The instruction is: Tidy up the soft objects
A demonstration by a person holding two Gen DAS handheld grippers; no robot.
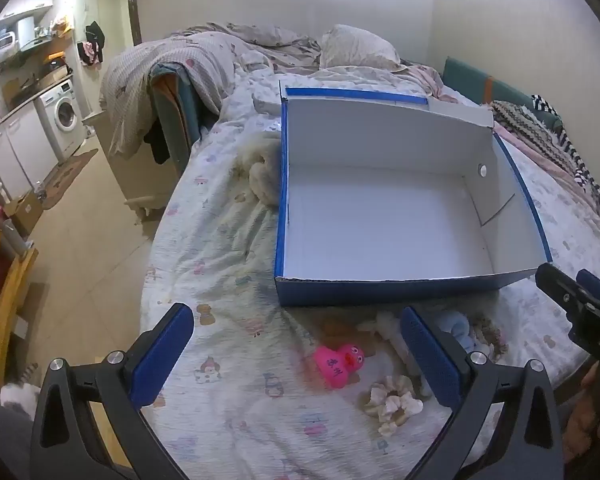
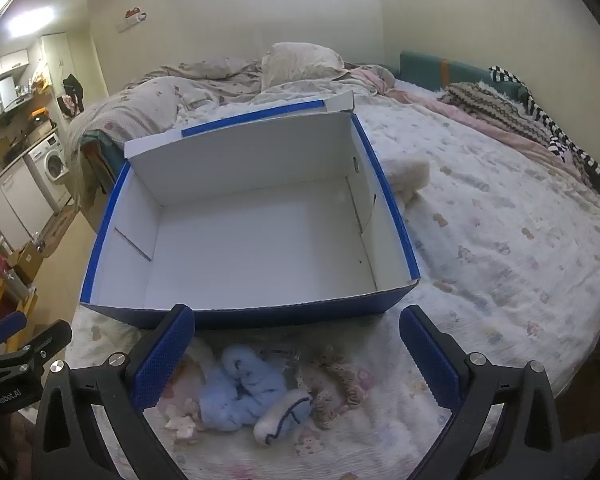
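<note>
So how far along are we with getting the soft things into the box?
Nothing is done yet: the blue cardboard box is empty. Both the left gripper and the right gripper are open and hold nothing. Still on the bedsheet: pink rubber duck, cream scrunchie, light blue plush, leopard scrunchie.

One blue box, one pink duck, one blue plush, two scrunchies, one pillow.

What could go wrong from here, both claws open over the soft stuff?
1. The pale blue plush lies tangled with a leopard scrunchie; the right claw may lift both.
2. The pink duck is small and rounded; the left claw could squeeze it out.
3. The box has a light near wall; a bump may shift it.
</note>
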